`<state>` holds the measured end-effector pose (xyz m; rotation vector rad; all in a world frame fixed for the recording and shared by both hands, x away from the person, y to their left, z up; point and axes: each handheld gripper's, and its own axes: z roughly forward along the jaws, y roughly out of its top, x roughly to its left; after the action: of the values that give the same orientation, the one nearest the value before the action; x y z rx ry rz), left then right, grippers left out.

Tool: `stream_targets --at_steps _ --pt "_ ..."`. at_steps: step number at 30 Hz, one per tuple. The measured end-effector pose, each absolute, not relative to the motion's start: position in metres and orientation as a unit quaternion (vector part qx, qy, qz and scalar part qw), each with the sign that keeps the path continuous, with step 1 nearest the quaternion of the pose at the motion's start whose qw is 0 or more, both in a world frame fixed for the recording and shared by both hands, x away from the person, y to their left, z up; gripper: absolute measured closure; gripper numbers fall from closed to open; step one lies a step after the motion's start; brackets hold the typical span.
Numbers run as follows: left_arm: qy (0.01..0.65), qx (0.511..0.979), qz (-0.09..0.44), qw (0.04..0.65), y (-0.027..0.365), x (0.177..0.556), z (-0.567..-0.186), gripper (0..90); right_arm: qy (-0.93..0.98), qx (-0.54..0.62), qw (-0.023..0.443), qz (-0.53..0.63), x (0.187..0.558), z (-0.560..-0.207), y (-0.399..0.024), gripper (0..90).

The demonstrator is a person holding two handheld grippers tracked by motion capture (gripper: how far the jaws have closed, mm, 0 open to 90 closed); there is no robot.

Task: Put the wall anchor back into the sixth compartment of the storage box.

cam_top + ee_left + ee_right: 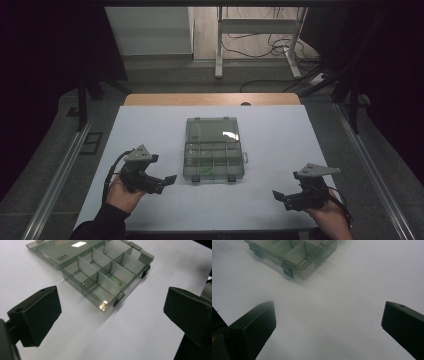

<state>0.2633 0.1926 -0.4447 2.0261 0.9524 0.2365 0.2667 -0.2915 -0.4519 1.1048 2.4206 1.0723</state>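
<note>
Open compartment box [214, 161] mid-surface, small green piece [112, 278] inside
It lies on the white surface [270, 150] between the left gripper [167, 181] and right gripper [278, 196]; both sets of fingers spread wide, holding nothing

One open compartment box [214, 150], one small green piece [206, 169] inside, two tongs.
</note>
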Motion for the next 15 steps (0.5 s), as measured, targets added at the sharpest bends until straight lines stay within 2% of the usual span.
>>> stream_targets --at_steps 15 --pt "0.405 0.794 0.144 0.429 0.224 0.237 -0.446 0.1 0.836 0.382 0.136 0.369 0.267 -0.452 -0.291 0.0"
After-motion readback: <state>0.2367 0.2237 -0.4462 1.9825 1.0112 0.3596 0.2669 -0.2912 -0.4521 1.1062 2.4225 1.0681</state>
